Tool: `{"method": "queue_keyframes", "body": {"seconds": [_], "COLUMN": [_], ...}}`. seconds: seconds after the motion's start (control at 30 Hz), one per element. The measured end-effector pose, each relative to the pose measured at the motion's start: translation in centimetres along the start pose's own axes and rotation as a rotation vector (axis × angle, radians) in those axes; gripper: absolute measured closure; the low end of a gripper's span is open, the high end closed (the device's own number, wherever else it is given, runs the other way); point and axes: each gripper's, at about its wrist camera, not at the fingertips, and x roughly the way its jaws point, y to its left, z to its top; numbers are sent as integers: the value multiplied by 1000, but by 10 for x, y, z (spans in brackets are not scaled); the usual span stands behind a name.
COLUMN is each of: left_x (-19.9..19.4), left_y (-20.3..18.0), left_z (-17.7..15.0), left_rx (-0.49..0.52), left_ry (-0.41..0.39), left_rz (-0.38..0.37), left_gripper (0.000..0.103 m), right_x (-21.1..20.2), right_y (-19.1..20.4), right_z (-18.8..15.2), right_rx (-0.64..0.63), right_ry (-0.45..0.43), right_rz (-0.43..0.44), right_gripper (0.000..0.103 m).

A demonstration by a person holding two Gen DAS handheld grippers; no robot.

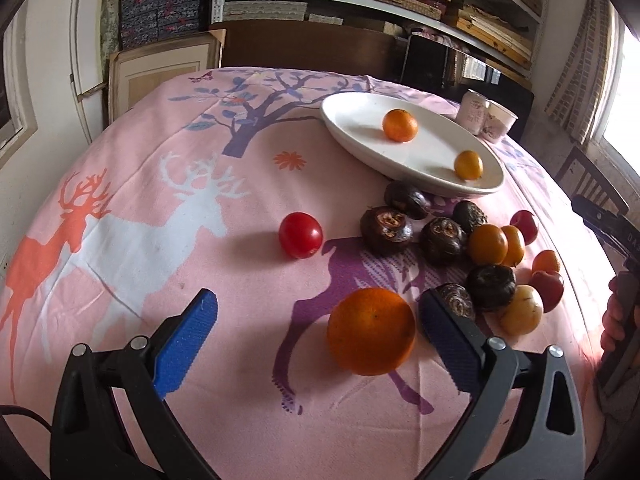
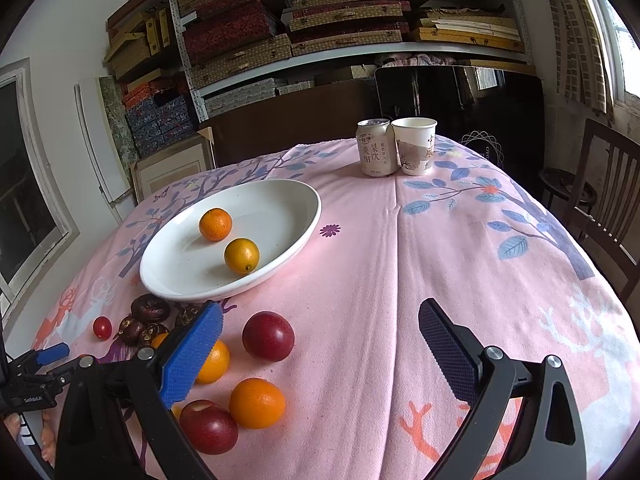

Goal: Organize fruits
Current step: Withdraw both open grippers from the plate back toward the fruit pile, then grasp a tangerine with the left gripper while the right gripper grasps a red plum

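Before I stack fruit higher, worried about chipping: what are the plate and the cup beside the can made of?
The plate looks like glazed white ceramic: glossy, thick rolled rim. The cup seems to be printed paper: matte, thin rolled lip.

Both wrist views sit low over the table, sharing the white plate (image 1: 408, 160) (image 2: 280, 200)

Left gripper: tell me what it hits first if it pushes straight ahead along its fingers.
The left gripper is open, and the large orange sits just ahead, near its right finger. It would likely meet that first; the cherry tomato lies further on. Depth is uncertain in this fisheye view.
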Motion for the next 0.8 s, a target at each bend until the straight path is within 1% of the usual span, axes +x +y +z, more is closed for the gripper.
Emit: {"method": "queue_keyframes", "body": {"seconds": [0.17, 0.27, 0.37, 0.4, 0.43, 0.47, 0.6, 0.7, 0.8], "left_x": [-1, -2, 4, 5, 7, 9, 13, 16, 17], "left_y": [-18, -28, -32, -32, -32, -31, -26, -26, -27], "left_z": [-5, -7, -7, -8, -7, -7, -6, -4, -4], "left_rx": [81, 125, 141, 139, 137, 133, 92, 79, 79], "left_ry": [17, 24, 50, 59, 67, 77, 89, 92, 90], "left_rz": [-44, -51, -64, -74, -86, -99, -164, -173, -180], "left_gripper": [4, 4, 5, 9, 21, 27, 36, 36, 41], "right_x": [0, 0, -2, -3, -4, -5, -5, -6, -7], "right_y": [-1, -1, 1, 3, 4, 5, 4, 7, 10], "right_z": [0, -2, -5, -6, -7, -7, -8, -9, -15], "right_rx": [2, 5, 2, -3, -6, -9, -5, -8, -24], "right_ry": [2, 12, 20, 20, 20, 19, 23, 37, 72], "right_rz": [2, 16, 34, 36, 36, 36, 38, 49, 79], "right_gripper": [4, 4, 4, 4, 4, 4, 4, 4, 4]}}
